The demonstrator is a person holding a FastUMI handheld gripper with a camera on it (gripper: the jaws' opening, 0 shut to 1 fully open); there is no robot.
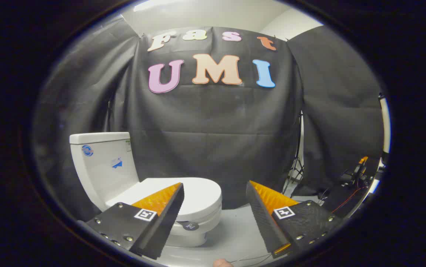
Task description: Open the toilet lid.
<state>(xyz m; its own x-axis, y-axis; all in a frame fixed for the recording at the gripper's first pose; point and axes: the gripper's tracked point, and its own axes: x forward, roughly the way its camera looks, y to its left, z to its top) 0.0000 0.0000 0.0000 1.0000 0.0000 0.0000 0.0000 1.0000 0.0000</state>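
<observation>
- The gripper [215, 200] sits nearest, its two fingers spread wide with nothing between them but open floor; each finger is a wedge-shaped slab with a ridged inner pad, a bolted matte body and a small square printed marker on top.
- At six o'clock, just below the fingers, a rounded sliver of a fingertip [222, 263] pokes in; it is cut off, so the hand's grip cannot be read.
- The floor [235, 233] is smooth and pale grey, with thin cables trailing across it toward five o'clock.
- Just ahead of the left finger, toward eight o'clock, stands the toilet [131, 185], glossy white ceramic with rounded contours; its lower base is partly hidden behind that finger.
- The toilet lid [194, 194] lies flat and closed over the bowl, a smooth oval, its near left portion covered by the left fingertip. The fingers are apart from it, not touching.
- A small dark round tab [190, 225] sits on the bowl's front under the lid rim; its detail is too small to make out.
- The boxy tank [100, 163] rises behind at nine o'clock, with a flat cap and small stickers.
- At three to four o'clock, a dim cluster of gear [357, 174] with wires and a tripod stand [296, 163] are hard to distinguish.
- Farthest, wrinkled black cloth [213, 129] hangs as the wall.
</observation>
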